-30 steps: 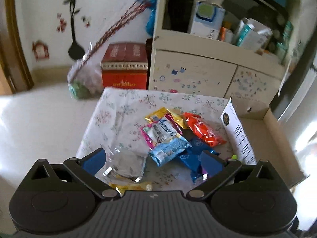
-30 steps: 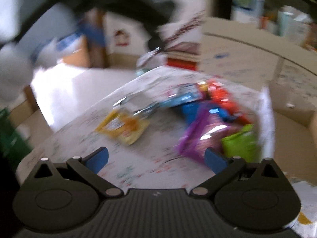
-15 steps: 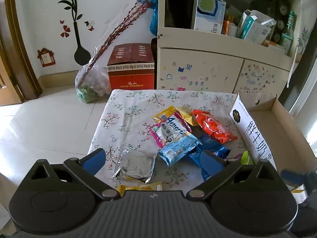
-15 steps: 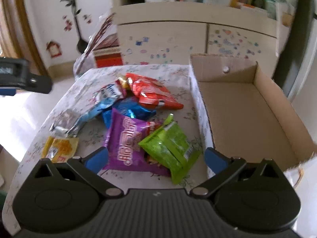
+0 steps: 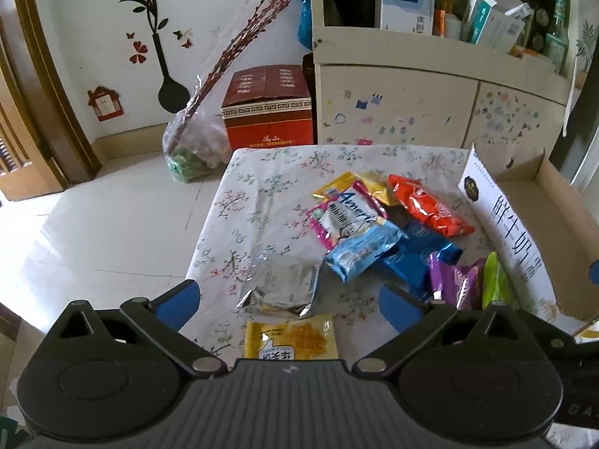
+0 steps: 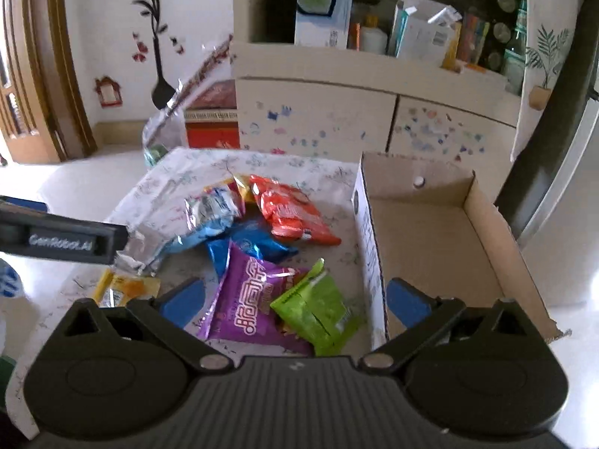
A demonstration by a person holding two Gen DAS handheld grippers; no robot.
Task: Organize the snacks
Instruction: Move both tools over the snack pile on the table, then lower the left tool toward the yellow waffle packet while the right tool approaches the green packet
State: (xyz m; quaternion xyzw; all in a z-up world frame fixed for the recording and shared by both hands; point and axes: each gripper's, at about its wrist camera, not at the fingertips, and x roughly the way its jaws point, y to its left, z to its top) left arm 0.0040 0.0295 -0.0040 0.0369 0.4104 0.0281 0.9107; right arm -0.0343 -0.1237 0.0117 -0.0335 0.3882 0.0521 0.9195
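Low table under a flowered cloth [image 5: 262,202], snacks loose on it, cardboard box [image 6: 498,247] along its right side. Far left: left gripper [image 5: 290,301], fingers spread wide, nothing between them, hovering above the near-left end of the pile. Just ahead of it, a silver foil packet [image 5: 280,284] lying flat, with a yellow packet [image 5: 292,340] beside it at the near edge of the table, partly hidden by the gripper body. Next over, the main heap: a pink-and-white packet [image 5: 344,217] over a yellow one, a light blue packet [image 5: 361,249] overlapping it, dark blue packets [image 6: 251,243] underneath, an orange packet [image 6: 292,217] toward the back. Nearer the box, a purple packet [image 6: 251,303] with a green packet [image 6: 318,310] lying partly on top; the green one sits just beside the box wall. Right gripper [image 6: 294,299] also wide open and empty, poised over the purple and green pair, its right finger out over the box. Box itself: open top, bare cardboard floor as far as the right wrist view shows, no snack inside; the near corner is hidden behind the gripper. Judgement: sorting hardly begun. Every visible packet is on the cloth, none boxed, none held. Presumably the box is the destination, though nothing confirms it. Likely first picks: green packet for the right, silver or yellow for the left.
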